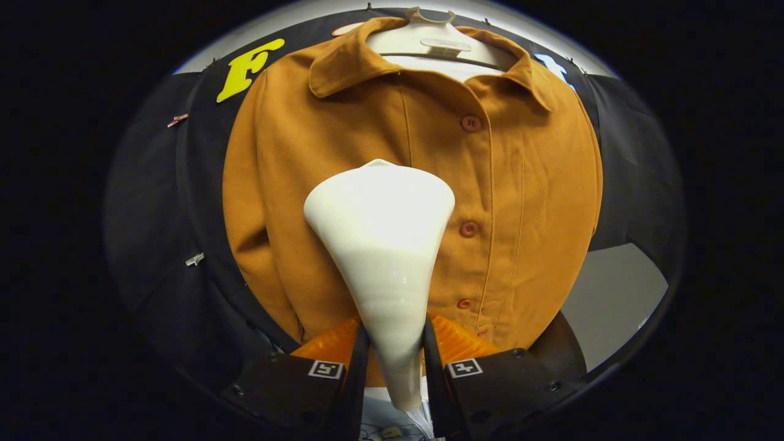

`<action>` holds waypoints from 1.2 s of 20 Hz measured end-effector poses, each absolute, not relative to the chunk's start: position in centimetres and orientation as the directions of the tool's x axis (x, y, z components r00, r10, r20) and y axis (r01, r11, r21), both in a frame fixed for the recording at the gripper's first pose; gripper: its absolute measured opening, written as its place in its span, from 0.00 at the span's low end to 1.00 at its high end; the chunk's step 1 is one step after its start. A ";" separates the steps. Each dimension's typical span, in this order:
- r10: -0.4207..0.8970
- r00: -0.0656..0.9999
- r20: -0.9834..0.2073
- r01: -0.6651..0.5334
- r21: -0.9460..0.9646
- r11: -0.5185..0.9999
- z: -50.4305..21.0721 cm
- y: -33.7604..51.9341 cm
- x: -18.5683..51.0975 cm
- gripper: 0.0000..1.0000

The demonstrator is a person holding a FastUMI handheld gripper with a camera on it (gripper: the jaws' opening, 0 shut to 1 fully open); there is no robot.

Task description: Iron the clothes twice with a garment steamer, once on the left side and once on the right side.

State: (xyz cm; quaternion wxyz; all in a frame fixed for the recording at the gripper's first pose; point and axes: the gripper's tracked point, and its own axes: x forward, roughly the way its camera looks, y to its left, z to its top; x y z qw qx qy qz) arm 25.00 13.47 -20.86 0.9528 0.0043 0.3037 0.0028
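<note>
Tool: the tool (395, 361) is closed on the narrow handle of the garment steamer (383, 245); both fingers press on it, one from each side, low on the neck.
Steamer: white, smooth and cone-shaped, it widens from the held neck up to a broad head just ahead of the fingers. The head is turned to the cloth, so its steam face is hidden.
Clothes: a brown-orange shirt (520, 202) hangs beyond the steamer on a pale hanger (438, 40), front side out, collar on top, with a row of buttons (469, 229) going down near the middle.
Position: the steamer head stands before the middle of the chest, on the panel beside the button row, close to the fabric. I cannot tell if it touches.
Handling of steamer: the shell looks hard and glossy, so I judge it can slip or turn between the fingers. The narrow neck seems the right place to hold, with firm and steady pressure.
Handling of shirt: the cloth looks soft and rather thick, and it hangs free, so it will probably yield and swing when pushed. A light contact is better.
Caution: the buttons may catch the head, so each pass should go beside them.
</note>
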 end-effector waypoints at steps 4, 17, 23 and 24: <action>0.011 0.785 -0.619 0.003 0.021 1.000 -23.2 13.9 24.8 0.47; 0.020 0.661 -0.750 -0.001 0.026 1.000 -30.3 14.1 21.5 0.47; 0.021 0.566 -0.824 0.012 0.034 0.999 -34.1 13.6 19.7 0.47; 0.020 0.556 -0.831 0.013 0.033 0.999 -34.6 13.6 19.5 0.47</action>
